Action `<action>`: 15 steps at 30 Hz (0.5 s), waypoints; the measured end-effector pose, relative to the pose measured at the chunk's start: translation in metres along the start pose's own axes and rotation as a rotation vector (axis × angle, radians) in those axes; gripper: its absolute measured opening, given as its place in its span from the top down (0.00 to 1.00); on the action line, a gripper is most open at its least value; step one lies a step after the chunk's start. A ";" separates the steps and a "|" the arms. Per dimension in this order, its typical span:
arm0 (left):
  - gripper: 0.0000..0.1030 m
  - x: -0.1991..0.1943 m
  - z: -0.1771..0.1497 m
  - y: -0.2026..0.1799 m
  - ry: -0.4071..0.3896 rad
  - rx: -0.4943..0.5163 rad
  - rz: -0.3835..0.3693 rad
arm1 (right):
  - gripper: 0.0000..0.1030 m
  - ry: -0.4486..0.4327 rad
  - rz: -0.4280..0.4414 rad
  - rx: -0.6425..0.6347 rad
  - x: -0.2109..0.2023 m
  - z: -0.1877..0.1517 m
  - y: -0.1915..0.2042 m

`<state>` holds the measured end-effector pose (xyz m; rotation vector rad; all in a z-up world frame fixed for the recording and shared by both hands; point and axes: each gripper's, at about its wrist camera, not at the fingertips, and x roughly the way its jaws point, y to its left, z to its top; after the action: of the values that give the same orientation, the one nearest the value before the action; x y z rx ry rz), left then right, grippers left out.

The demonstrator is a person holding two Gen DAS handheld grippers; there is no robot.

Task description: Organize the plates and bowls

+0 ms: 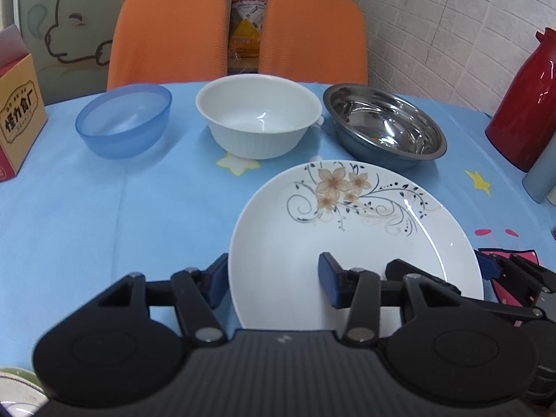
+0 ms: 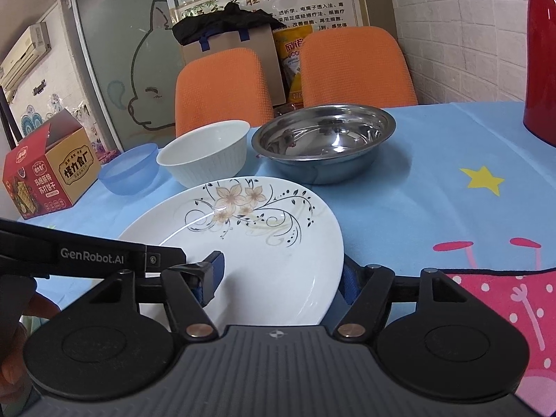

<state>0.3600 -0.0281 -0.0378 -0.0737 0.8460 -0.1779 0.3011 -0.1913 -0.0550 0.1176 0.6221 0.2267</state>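
A white plate with a flower pattern (image 1: 347, 229) lies near me on the blue tablecloth; it also shows in the right wrist view (image 2: 264, 243). My left gripper (image 1: 274, 278) straddles the plate's left rim, one blue pad under the edge and one over the plate, with a wide gap. My right gripper (image 2: 281, 274) straddles the plate's right rim the same way. Behind the plate stand a blue plastic bowl (image 1: 125, 120), a white ceramic bowl (image 1: 259, 114) and a steel bowl (image 1: 384, 125) in a row.
A red thermos (image 1: 524, 104) and a grey cup (image 1: 542, 173) stand at the right. A snack carton (image 1: 17, 121) stands at the left. Two orange chairs (image 1: 170, 34) are behind the table. A patterned dish rim (image 1: 17, 389) shows at the near left.
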 end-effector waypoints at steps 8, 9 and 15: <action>0.50 -0.004 -0.008 -0.006 -0.024 0.021 0.008 | 0.00 0.015 -0.056 -0.090 -0.003 -0.007 0.015; 0.55 -0.004 -0.007 -0.005 -0.017 0.004 0.003 | 0.00 0.011 -0.075 -0.092 -0.002 -0.008 0.018; 0.56 -0.025 -0.004 -0.004 -0.052 0.007 0.000 | 0.00 -0.024 -0.073 -0.084 -0.016 -0.008 0.025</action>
<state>0.3398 -0.0271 -0.0212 -0.0714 0.7937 -0.1779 0.2797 -0.1703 -0.0483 0.0165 0.5909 0.1807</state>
